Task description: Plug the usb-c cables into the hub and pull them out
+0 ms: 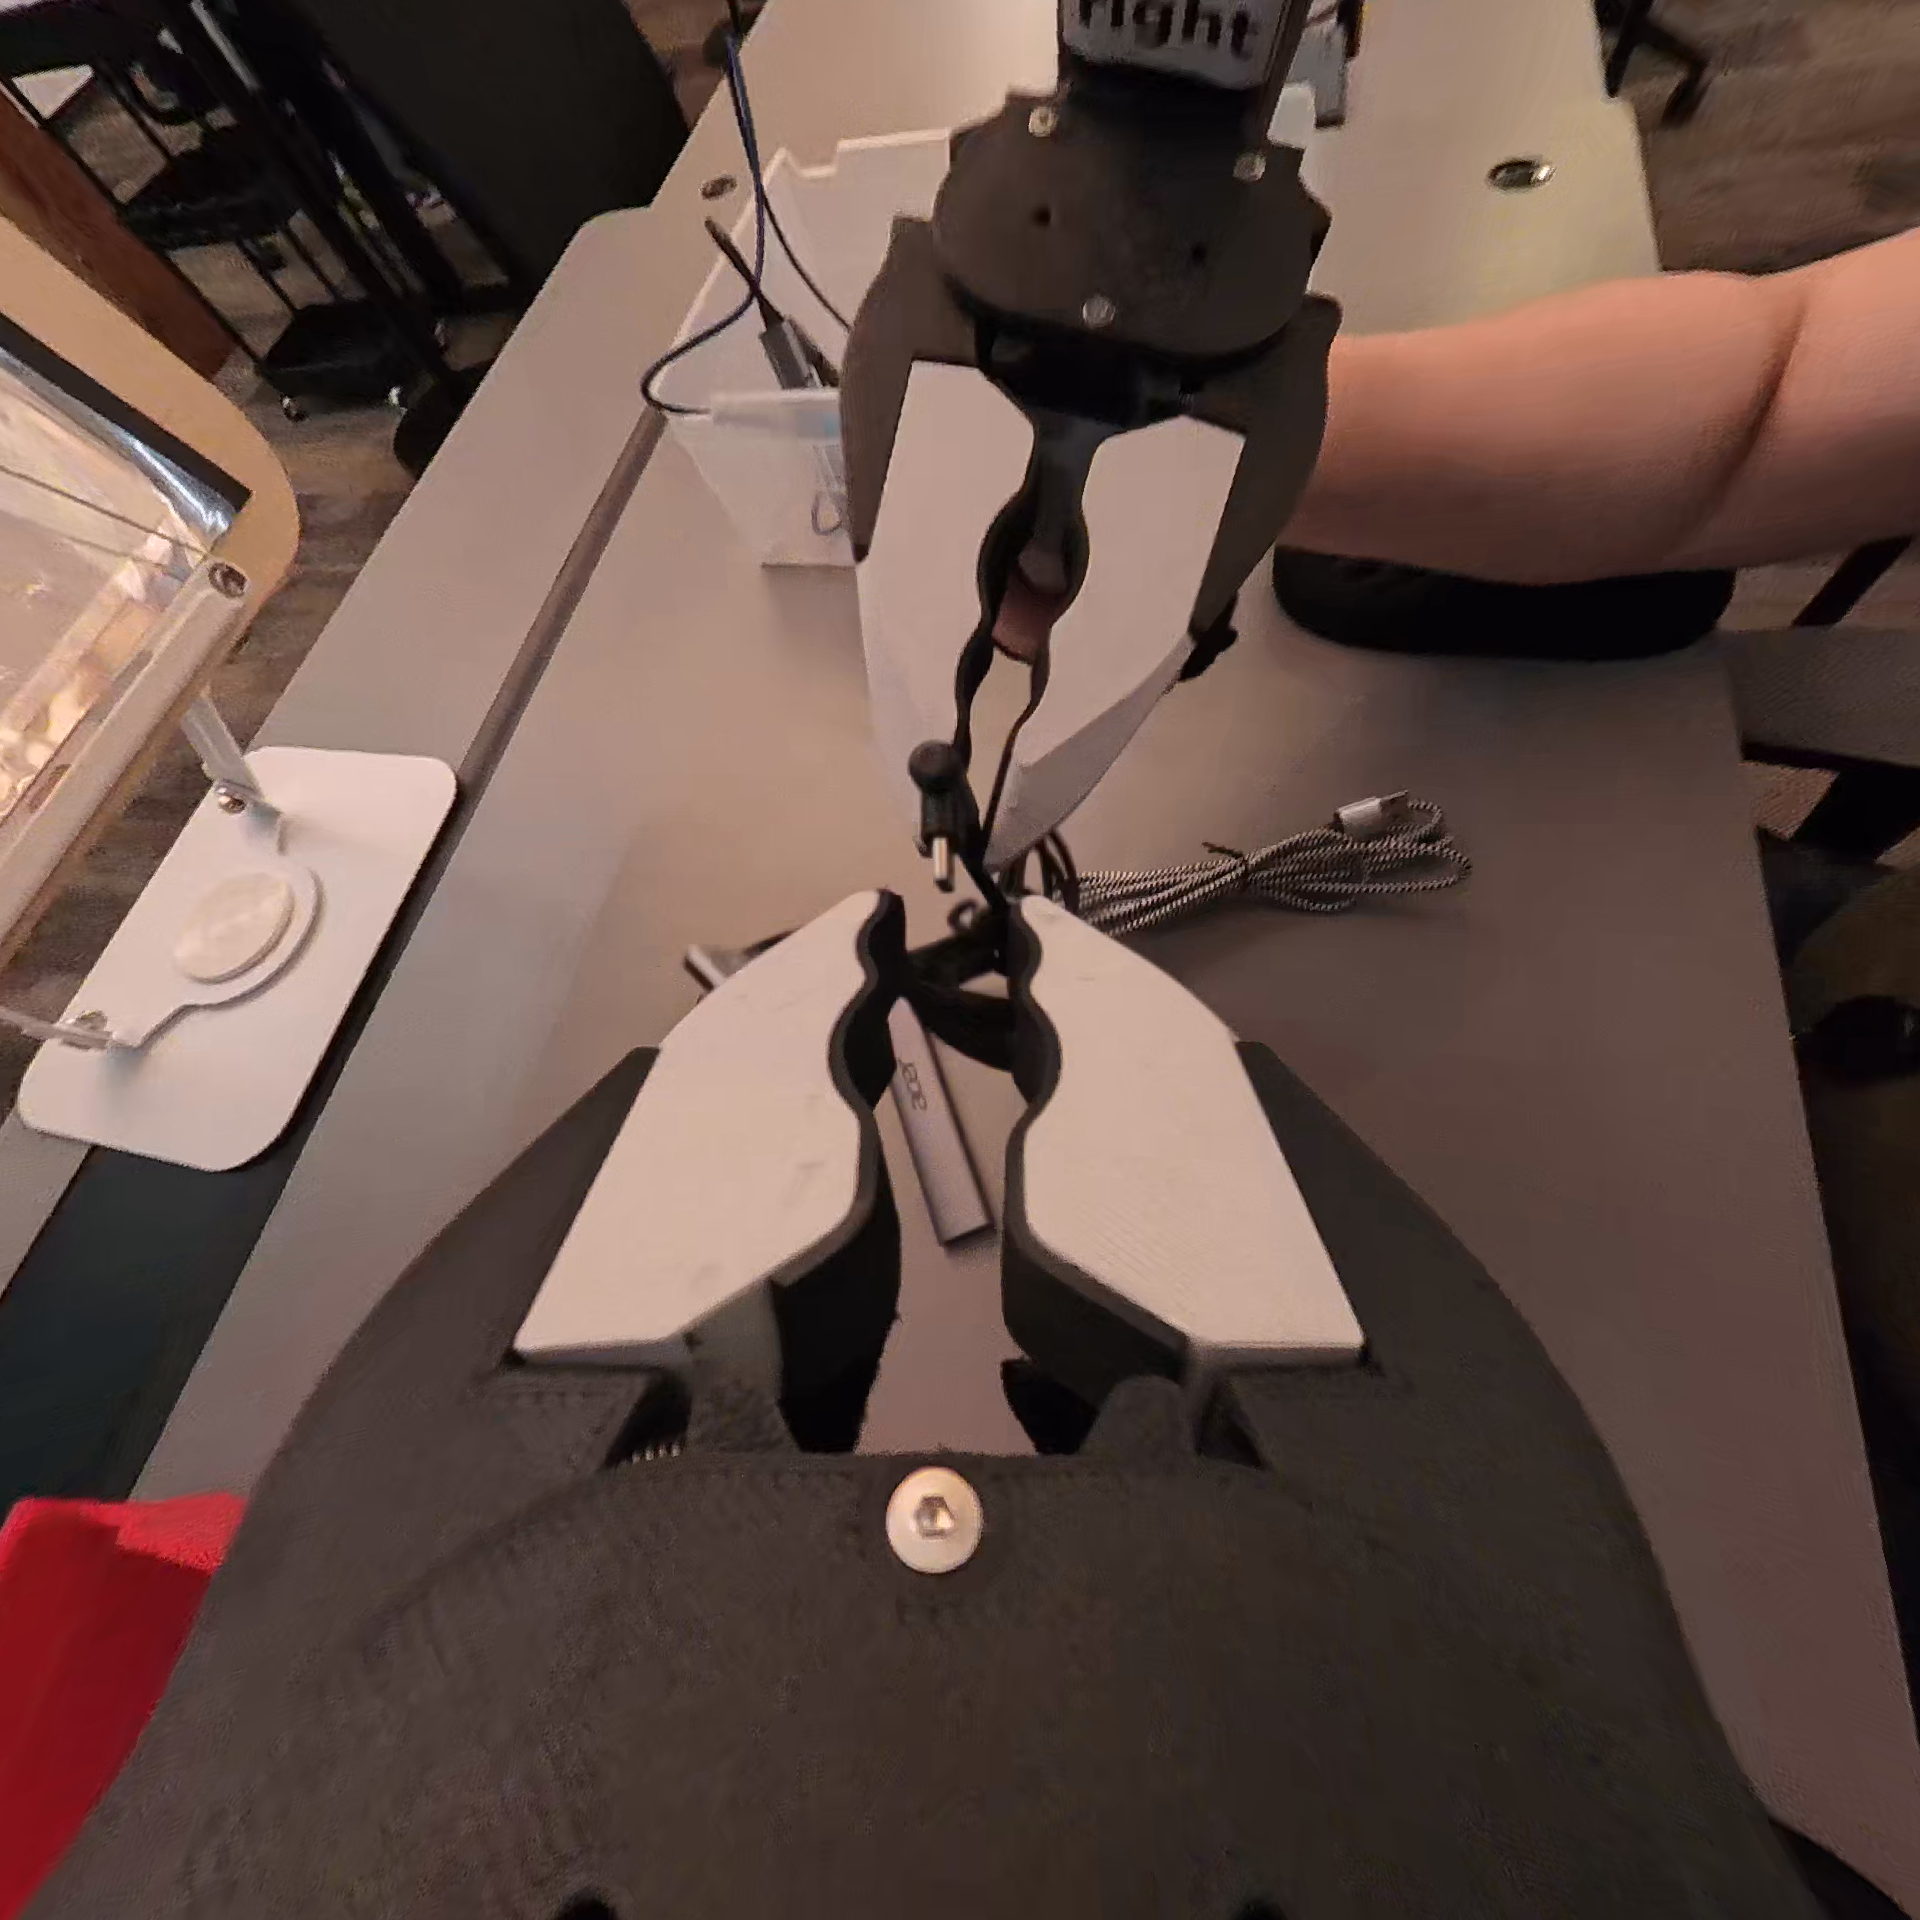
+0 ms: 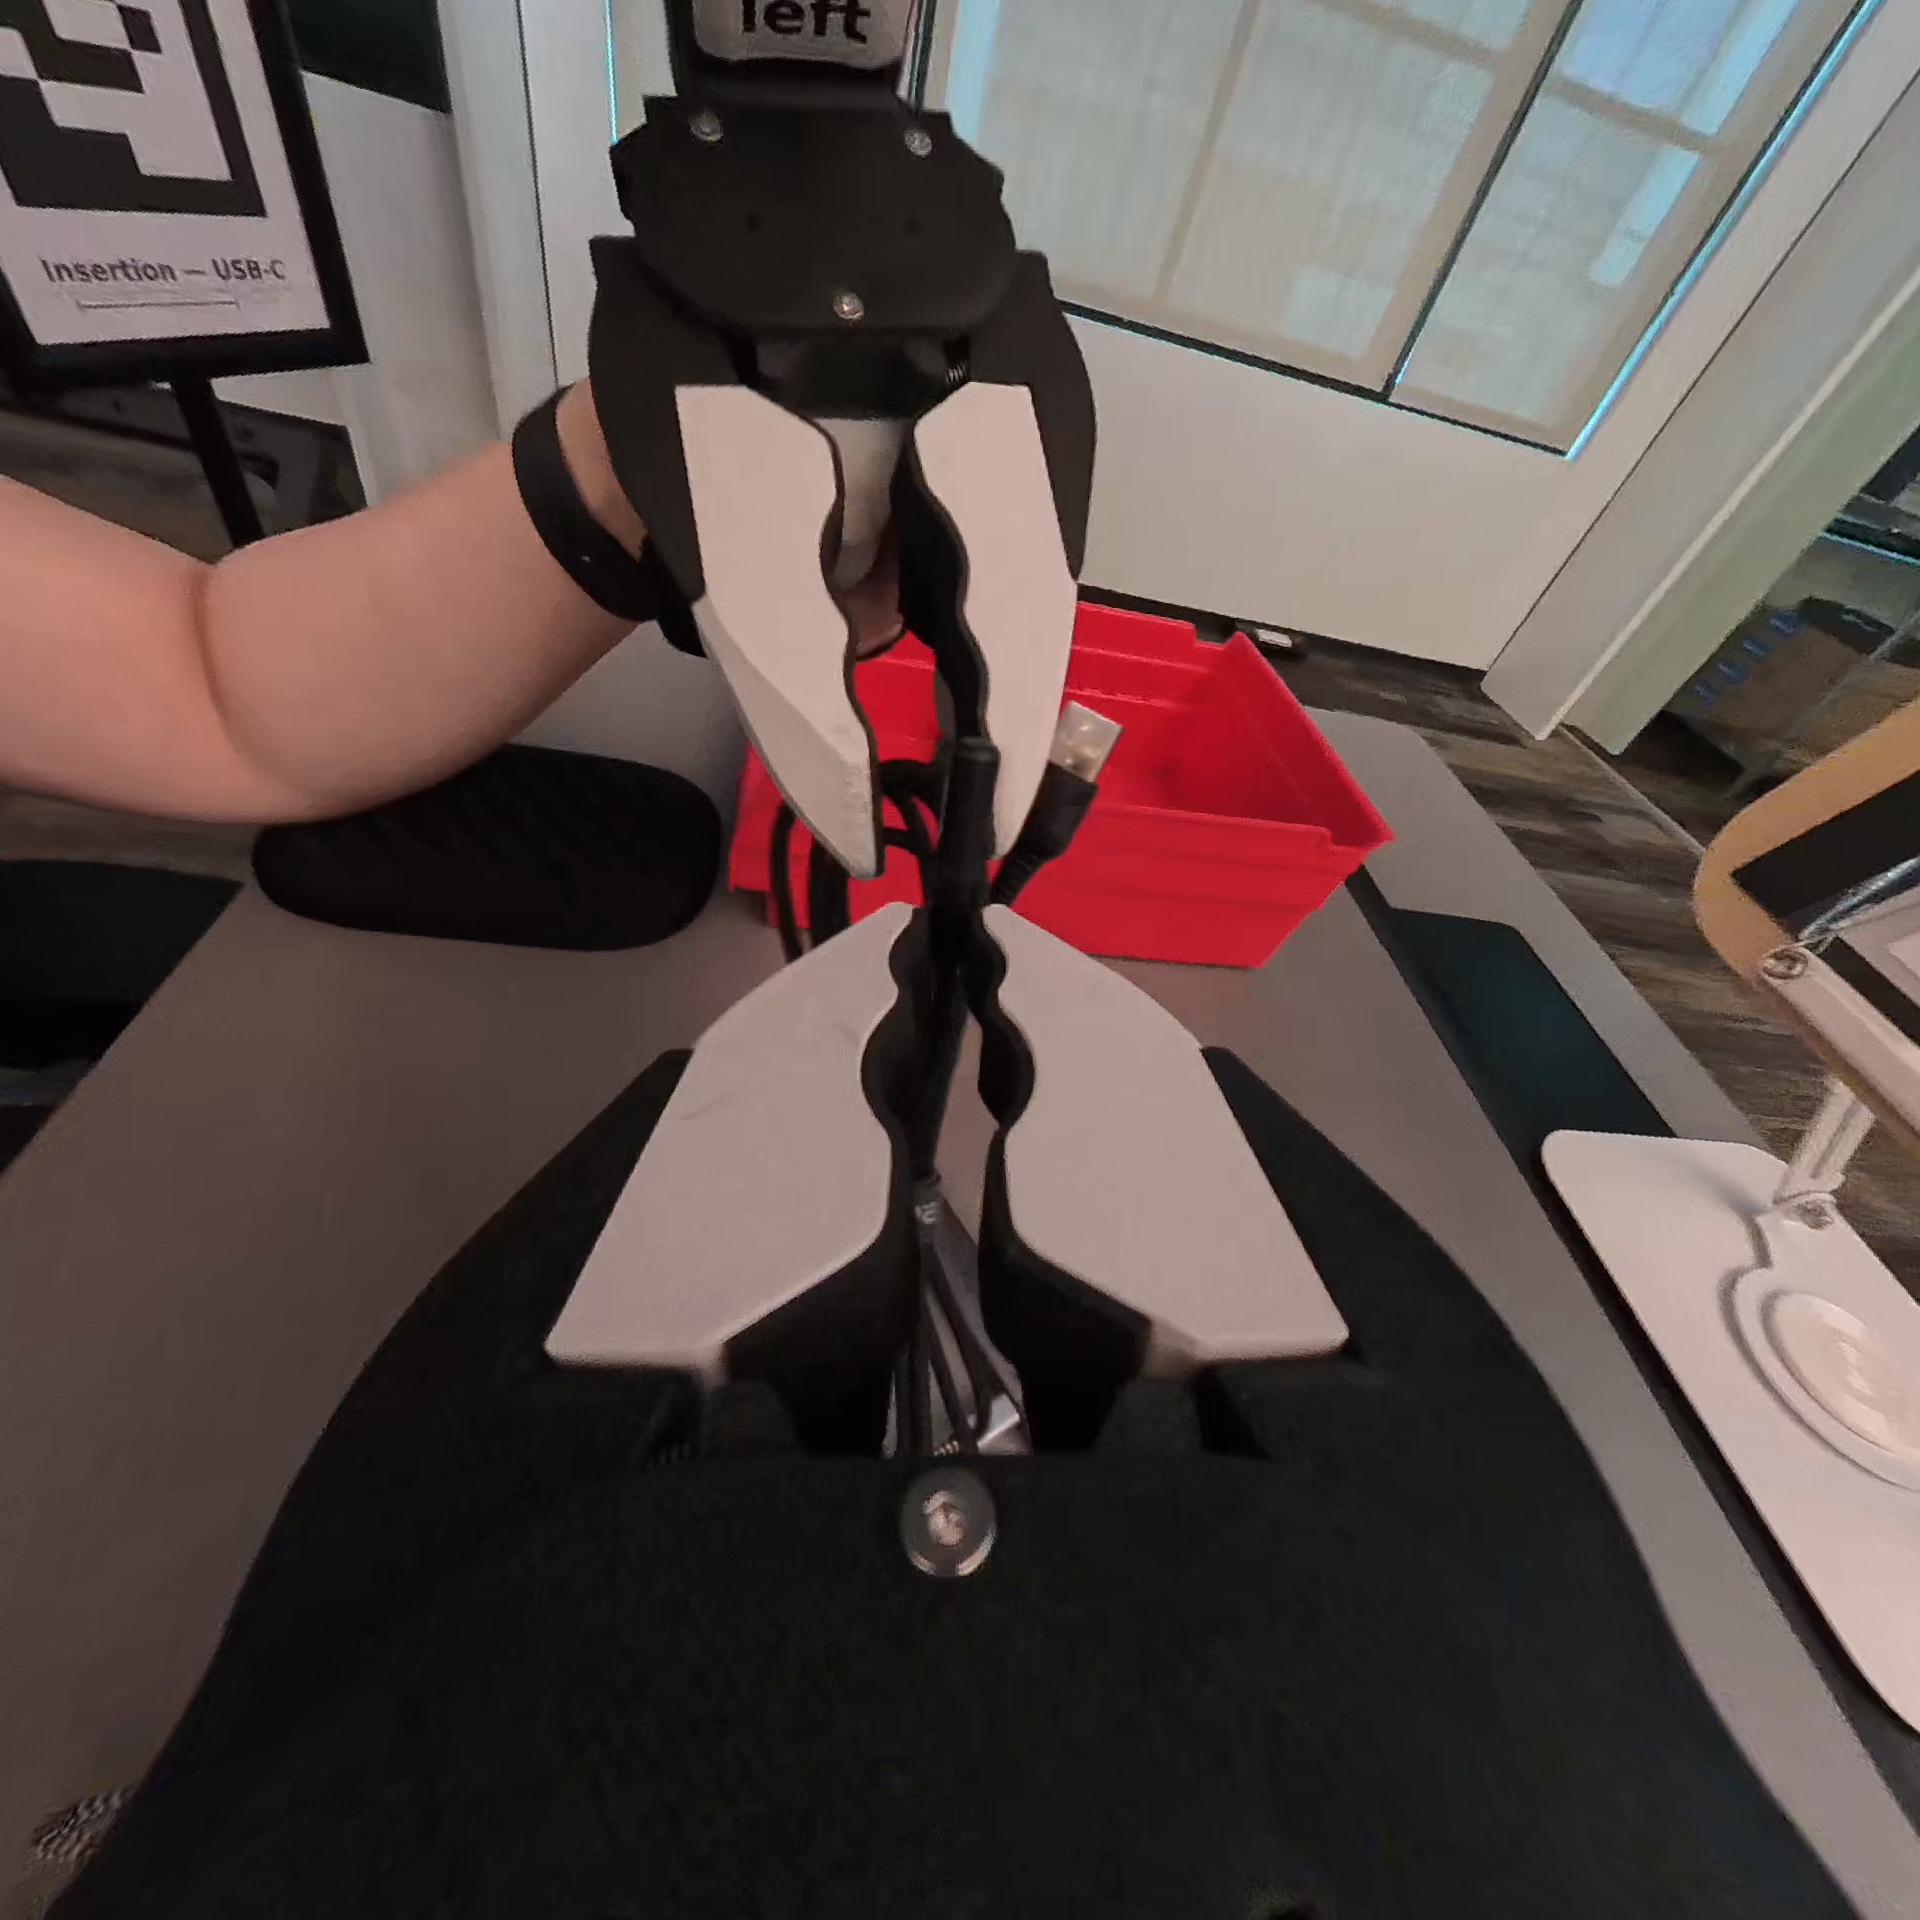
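A slim grey hub (image 1: 925, 1132) lies on the grey table (image 1: 1455, 1143), seen through the gap of my left gripper (image 1: 956, 909). The left jaws stand a little apart, with a black cable (image 1: 987, 904) running between the tips. My right gripper (image 1: 982, 821) faces it from above and is shut on that black cable; the cable's usb-c plug (image 1: 940, 862) hangs free beside its fingertip. In the right wrist view the right gripper (image 2: 945, 920) pinches the cable (image 2: 971, 790), and the left gripper (image 2: 930, 831) is just beyond. The hub (image 2: 951, 1288) shows below. A silver usb-a plug (image 2: 1086, 743) sticks up beside it.
A black-and-white braided cable (image 1: 1278, 862) lies coiled to the right. A white bin (image 1: 790, 416) with more cables stands at the back, a red bin (image 2: 1195, 810) at the opposite end. A white stand base (image 1: 239, 935) sits at the left edge. A black arm pad (image 1: 1486, 613) lies under a forearm. Both grippers' tips are close together, under 4 cm apart.
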`<move>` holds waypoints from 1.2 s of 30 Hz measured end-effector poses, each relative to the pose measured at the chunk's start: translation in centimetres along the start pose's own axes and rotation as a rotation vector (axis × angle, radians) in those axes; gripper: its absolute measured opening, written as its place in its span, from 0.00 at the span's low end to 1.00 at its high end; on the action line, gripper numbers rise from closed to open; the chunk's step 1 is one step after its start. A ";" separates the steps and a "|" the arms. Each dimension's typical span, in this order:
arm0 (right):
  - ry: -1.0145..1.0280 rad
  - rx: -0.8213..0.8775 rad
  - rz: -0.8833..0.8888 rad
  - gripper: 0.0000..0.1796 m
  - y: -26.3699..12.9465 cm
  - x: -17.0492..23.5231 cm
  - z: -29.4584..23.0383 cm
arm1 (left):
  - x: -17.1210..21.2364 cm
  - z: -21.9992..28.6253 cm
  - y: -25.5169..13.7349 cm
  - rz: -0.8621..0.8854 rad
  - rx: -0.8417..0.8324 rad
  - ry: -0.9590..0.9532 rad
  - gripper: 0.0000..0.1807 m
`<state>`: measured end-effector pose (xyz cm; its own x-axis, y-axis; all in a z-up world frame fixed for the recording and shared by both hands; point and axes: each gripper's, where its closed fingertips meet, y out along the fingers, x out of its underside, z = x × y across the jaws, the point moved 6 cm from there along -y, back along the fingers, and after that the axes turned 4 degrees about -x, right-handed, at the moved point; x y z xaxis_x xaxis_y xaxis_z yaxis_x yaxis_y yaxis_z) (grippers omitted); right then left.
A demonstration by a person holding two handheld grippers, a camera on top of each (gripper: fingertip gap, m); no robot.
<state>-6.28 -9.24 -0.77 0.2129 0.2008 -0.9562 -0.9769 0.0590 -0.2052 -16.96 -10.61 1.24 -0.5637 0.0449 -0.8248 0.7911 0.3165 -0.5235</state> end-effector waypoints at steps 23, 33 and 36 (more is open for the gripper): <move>0.053 -0.044 0.075 0.05 -0.3 -1.0 -0.4 | -0.5 0.5 0.6 0.014 0.012 0.039 0.01; 0.205 -0.087 0.283 0.04 -1.1 -1.6 0.5 | 0.8 -0.1 0.9 -0.073 -0.061 0.043 0.17; 0.241 -0.089 0.343 0.04 -1.8 -1.7 0.9 | 0.7 -0.4 1.3 -0.044 -0.055 0.010 0.17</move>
<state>-4.91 -8.76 1.41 -0.1240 -0.0406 -0.9915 -0.9903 -0.0578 0.1262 -16.45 -9.81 0.08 -0.6006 0.0395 -0.7986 0.7511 0.3704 -0.5465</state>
